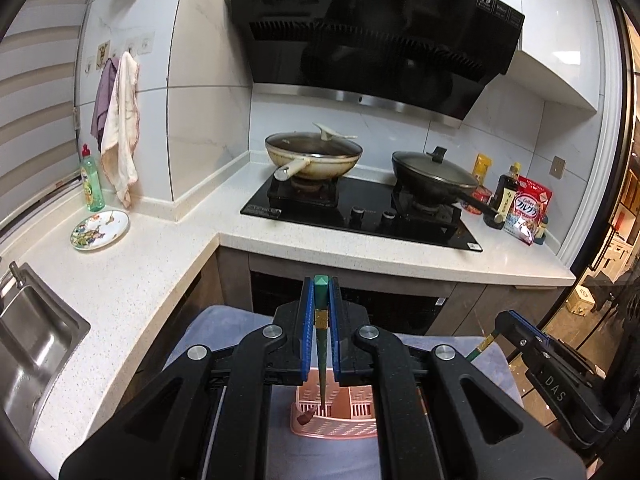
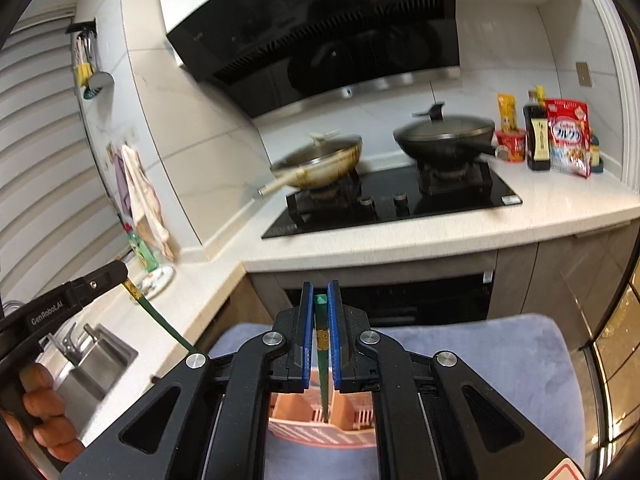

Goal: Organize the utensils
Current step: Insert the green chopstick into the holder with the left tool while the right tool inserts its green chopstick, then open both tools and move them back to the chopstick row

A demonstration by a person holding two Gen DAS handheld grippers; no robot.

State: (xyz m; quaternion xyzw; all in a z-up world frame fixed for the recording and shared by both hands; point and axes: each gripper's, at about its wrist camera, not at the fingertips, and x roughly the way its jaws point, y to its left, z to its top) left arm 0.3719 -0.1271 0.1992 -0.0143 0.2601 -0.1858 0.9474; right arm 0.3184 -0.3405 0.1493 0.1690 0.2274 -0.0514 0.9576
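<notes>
Down low, each gripper is pinched tight on one green chopstick. The left gripper [image 1: 321, 280] holds its chopstick [image 1: 321, 344] with the thin end pointing down into a pink basket [image 1: 336, 428]. The right gripper [image 2: 320, 286] holds the other chopstick [image 2: 322, 360] the same way, its tip just above the basket [image 2: 320, 430]. The basket sits on a blue-grey cloth [image 1: 224, 324].

Words show on the tools: "DAS" on the right gripper's side in the left view, "GenRobot.AI" on the left one in the right view. A hand [image 2: 40, 412] grips that left tool.

Behind, a black hood [image 1: 372, 28] says "valli" and wears a "19" sticker. A red and white bag [image 1: 528, 210] on the counter [image 1: 160, 248] has Japanese letters. Two pans with lids sit on the stove [image 1: 360, 216].
</notes>
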